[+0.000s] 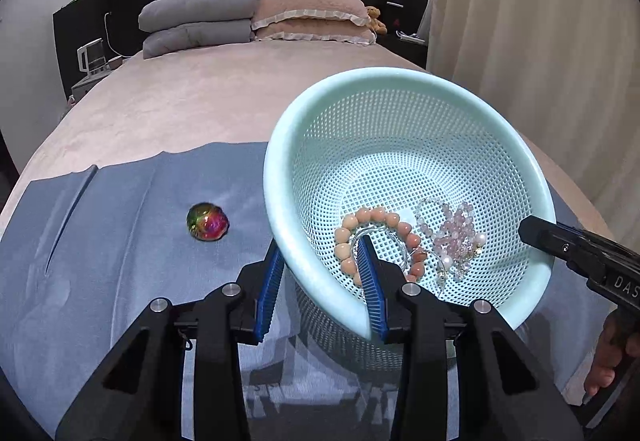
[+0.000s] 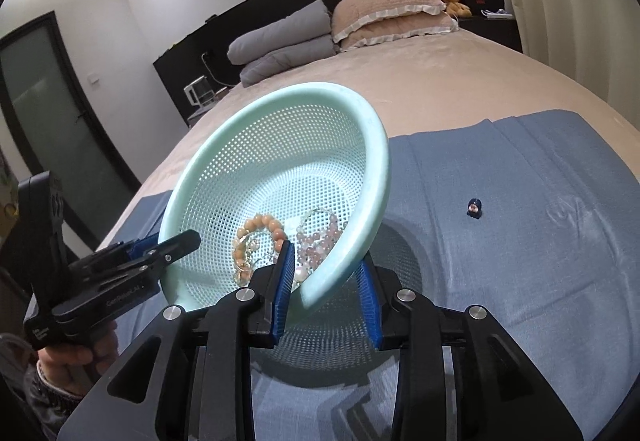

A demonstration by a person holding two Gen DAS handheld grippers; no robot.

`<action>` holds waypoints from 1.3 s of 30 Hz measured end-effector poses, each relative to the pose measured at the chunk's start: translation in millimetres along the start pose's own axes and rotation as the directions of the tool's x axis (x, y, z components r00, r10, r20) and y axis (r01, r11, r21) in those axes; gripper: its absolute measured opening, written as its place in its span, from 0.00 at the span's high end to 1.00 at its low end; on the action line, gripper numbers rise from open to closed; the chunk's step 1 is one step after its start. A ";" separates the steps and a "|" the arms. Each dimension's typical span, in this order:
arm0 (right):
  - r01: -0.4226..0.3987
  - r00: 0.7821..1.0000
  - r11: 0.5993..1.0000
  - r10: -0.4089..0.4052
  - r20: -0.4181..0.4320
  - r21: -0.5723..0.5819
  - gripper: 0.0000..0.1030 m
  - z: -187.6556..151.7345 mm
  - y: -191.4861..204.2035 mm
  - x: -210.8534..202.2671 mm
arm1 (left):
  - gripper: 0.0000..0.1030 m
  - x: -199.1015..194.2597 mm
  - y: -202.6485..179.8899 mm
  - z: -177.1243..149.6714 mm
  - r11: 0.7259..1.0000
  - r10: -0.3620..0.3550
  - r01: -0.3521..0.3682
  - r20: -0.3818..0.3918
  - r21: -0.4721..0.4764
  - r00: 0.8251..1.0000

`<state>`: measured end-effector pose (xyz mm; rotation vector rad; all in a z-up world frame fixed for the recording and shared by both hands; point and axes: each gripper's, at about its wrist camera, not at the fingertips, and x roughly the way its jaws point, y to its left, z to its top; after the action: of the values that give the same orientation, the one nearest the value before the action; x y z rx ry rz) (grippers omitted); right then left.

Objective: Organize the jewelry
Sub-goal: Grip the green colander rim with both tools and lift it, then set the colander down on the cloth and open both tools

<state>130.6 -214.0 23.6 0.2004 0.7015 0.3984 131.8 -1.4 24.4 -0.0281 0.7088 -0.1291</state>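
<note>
Mint plastic basket (image 1: 400,89) is tilted above the blue cloth (image 1: 120,241), each gripper straddling its rim: left gripper (image 1: 320,257) and right gripper (image 2: 326,261), jaws around the wall, though I cannot tell if they pinch it. Inside lie one peach bracelet (image 1: 376,217) and one pink bead tangle (image 1: 456,233), apparently sorted. Left out: one iridescent ball (image 1: 207,226) and one small blue charm (image 2: 475,208).

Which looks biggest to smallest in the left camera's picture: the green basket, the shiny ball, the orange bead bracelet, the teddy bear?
1. Green basket
2. Orange bead bracelet
3. Shiny ball
4. Teddy bear

The teddy bear sits far back by the pillows, so distance shrinks it; its true size versus the ball is unsure.
</note>
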 end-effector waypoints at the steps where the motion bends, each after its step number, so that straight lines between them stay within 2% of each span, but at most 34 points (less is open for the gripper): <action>1: -0.002 1.000 1.000 0.002 -0.010 0.000 0.71 -7.1 2.0 -2.2 | 0.62 -3.7 -3.1 -5.6 1.000 0.017 -0.017 -0.005 0.006 1.000; 4: -0.021 0.999 1.000 0.022 -0.047 0.011 0.70 -30.8 5.2 -7.5 | 0.62 -16.8 -8.1 -28.0 0.998 0.063 -0.063 -0.015 0.031 0.998; 11: -0.039 0.996 0.999 0.040 -0.084 0.014 0.70 -66.8 6.8 -18.4 | 0.62 -30.2 -11.3 -61.8 0.996 0.081 -0.079 -0.057 0.041 0.995; 22: -0.021 0.992 1.000 0.023 -0.126 0.017 0.68 -74.5 1.5 -2.9 | 0.62 -15.8 -9.2 -69.8 0.995 0.087 -0.084 -0.079 0.048 0.993; 24: -0.005 0.992 1.000 0.004 -0.125 -0.012 0.67 -74.3 5.3 -2.3 | 0.51 -14.5 -8.1 -72.0 0.994 0.100 -0.096 -0.073 0.056 0.992; 26: 0.018 0.992 0.999 -0.023 -0.127 -0.040 0.53 -74.5 8.4 -3.3 | 0.23 -18.2 -10.0 -72.9 0.985 0.154 -0.150 -0.041 0.088 0.987; 27: 0.031 0.992 0.998 -0.037 -0.119 -0.054 0.43 -74.2 9.5 -6.0 | 0.15 -21.5 -12.4 -71.6 0.977 0.190 -0.187 -0.018 0.099 0.982; 28: 0.038 0.994 0.997 -0.044 -0.097 -0.066 0.40 -73.4 10.7 -11.2 | 0.05 -27.1 -14.2 -71.3 0.969 0.222 -0.222 0.013 0.106 0.975; 29: 0.038 0.996 0.996 -0.044 -0.078 -0.077 0.38 -71.7 12.3 -16.8 | 0.06 -33.7 -15.6 -70.4 0.963 0.241 -0.244 0.046 0.112 0.970; 31: 0.049 0.997 0.994 -0.053 -0.046 -0.093 0.23 -68.0 15.2 -27.9 | 0.06 -42.9 -17.2 -68.2 0.957 0.257 -0.264 0.072 0.118 0.964; 33: 0.065 0.998 0.993 -0.066 -0.013 -0.101 0.18 -66.6 17.0 -39.1 | 0.06 -50.1 -18.4 -68.5 0.954 0.267 -0.275 0.082 0.122 0.960; 37: 0.083 0.997 0.989 -0.083 0.011 -0.122 0.15 -69.3 22.7 -54.2 | 0.06 -66.7 -25.5 -73.7 0.942 0.292 -0.307 0.119 0.138 0.949; 39: 0.119 0.993 0.983 -0.118 0.014 -0.136 0.14 -74.2 26.3 -59.7 | 0.06 -75.1 -27.5 -76.5 0.944 0.277 -0.295 0.127 0.148 0.952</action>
<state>32.6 -211.8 11.2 0.0293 0.6745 0.3305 22.7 -17.6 16.9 0.2264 0.5882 0.0930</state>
